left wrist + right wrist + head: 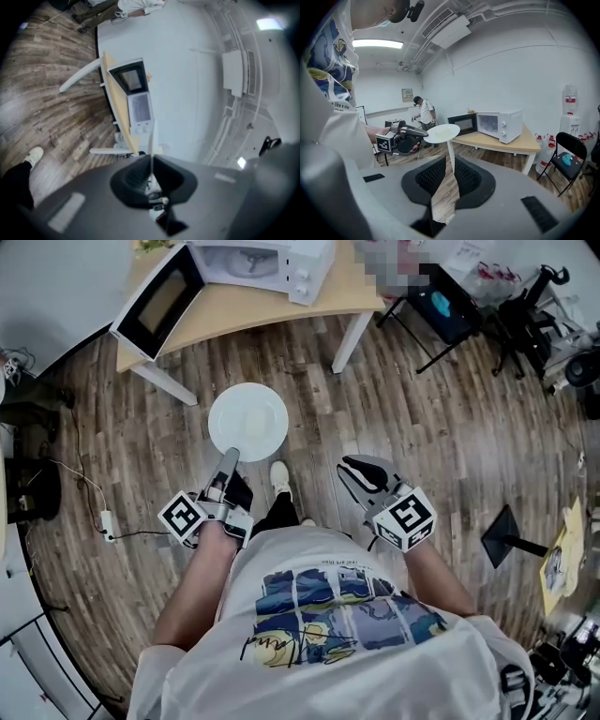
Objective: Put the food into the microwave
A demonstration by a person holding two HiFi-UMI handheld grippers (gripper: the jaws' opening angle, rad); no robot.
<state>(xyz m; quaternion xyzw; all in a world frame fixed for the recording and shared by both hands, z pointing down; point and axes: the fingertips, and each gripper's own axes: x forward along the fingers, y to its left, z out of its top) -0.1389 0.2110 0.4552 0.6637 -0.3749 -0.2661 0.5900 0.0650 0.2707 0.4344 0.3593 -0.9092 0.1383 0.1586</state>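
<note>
Pale wooden surface on white legs (253,310): stands at the far side of the room, against a plain white wall (511,70).
White box-shaped microwave oven (267,263): sits on the surface. Its dark-windowed door (159,301) is swung wide open toward the surface's left end.
Round white plate (247,421): held level in the air above the floor, on the near side of the surface and apart from it, outside the microwave oven.
Pale food (253,418): a faint light patch near the middle of the plate, too washed out to tell its kind.
Left claw (228,457): closed together on the near rim of the plate. In the left gripper view the plate shows edge-on between the pads.
Right claw (354,470): jaws a narrow way apart with nothing between them. It sits to the right of the plate and clear of it, tipped somewhat downward.
Brown wood-plank floor (441,446): runs under the surface and across the whole room. A white power strip (106,521) with its cable lies on it at the left.
Black folding chair (441,310): stands to the right of the surface, with something blue on its seat.
Long ceiling light (377,43): lit, at the left end of the room.
White air-conditioner unit (452,28): mounted high up, close under the ceiling.
White water dispenser (569,112): stands by the wall at the far right.
Second person (424,112): stands beyond the surface's left end.
</note>
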